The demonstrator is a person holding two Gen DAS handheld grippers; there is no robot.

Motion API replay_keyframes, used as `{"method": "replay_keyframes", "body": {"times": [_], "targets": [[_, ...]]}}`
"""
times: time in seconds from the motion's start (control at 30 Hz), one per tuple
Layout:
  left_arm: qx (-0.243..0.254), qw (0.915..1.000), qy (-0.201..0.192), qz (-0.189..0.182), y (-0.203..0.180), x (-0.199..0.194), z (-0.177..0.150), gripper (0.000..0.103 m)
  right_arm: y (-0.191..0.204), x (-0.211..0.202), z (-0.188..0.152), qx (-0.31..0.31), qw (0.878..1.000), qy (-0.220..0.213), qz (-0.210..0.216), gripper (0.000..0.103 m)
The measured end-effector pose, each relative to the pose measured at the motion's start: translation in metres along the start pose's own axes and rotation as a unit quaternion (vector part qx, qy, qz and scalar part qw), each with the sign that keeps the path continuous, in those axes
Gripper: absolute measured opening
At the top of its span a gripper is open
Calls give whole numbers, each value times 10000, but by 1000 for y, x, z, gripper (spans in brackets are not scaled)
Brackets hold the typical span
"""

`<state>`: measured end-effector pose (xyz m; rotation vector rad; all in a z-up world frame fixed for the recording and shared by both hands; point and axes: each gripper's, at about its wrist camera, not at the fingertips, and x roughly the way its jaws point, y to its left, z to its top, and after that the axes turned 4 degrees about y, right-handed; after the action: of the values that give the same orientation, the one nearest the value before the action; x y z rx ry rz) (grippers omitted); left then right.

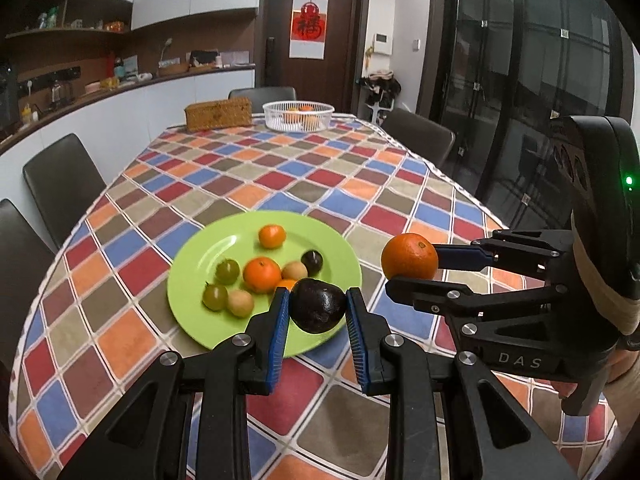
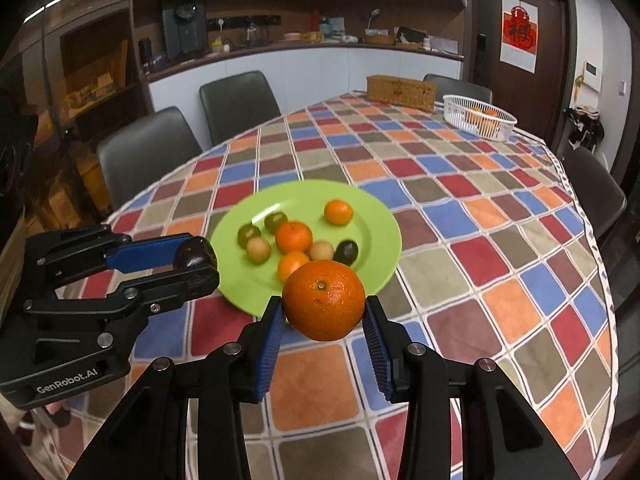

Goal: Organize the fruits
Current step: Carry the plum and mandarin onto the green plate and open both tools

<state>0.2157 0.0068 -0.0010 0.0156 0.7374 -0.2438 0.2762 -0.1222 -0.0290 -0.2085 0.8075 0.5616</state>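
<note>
Left wrist view: a dark plum [image 1: 318,306] sits pinched between the blue pads of the left gripper [image 1: 318,308], jaws narrow and closed on its sides, the fruit hanging clear above the near edge of the green plate [image 1: 192,280]. Over to the right, the right gripper [image 1: 412,270] holds a big orange [image 1: 409,256] the same way, also off the tabletop [image 1: 280,184].

Right wrist view confirms it: the orange [image 2: 324,300] fills the gap of the right gripper [image 2: 324,312], pads pressing both flanks, while the left gripper [image 2: 196,266] shows at the left with the plum [image 2: 196,254] at its tip.

On the plate lie the rest: small oranges, two green fruits, pale round ones and another dark one. Far across the checked cloth stands a white basket [image 1: 298,114] with orange fruit already in it, beside a wicker box [image 1: 218,114].

My read: this is the carry, most likely toward that basket. To do it well, keep both grips firm, since round fruit can roll out of flat pads. Keep the two grippers apart so they do not knock together, clear the basket's rim before lowering, and open only once each fruit is low inside, so nothing bounces.
</note>
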Motion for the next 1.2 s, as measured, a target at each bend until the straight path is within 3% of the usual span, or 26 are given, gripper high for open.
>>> {"method": "replay_keyframes", "body": {"times": [0.6, 0.93, 1.2], "targets": [[-71, 9995, -235, 184, 41, 15, 39, 28, 5, 19, 47, 240, 9995, -203, -83, 41], [-328, 9993, 122, 115, 71, 66, 57, 28, -3, 58, 69, 464, 9989, 58, -96, 41], [-377, 9972, 585, 267, 86, 111, 60, 28, -12, 95, 76, 573, 9972, 447, -164, 41]]}}
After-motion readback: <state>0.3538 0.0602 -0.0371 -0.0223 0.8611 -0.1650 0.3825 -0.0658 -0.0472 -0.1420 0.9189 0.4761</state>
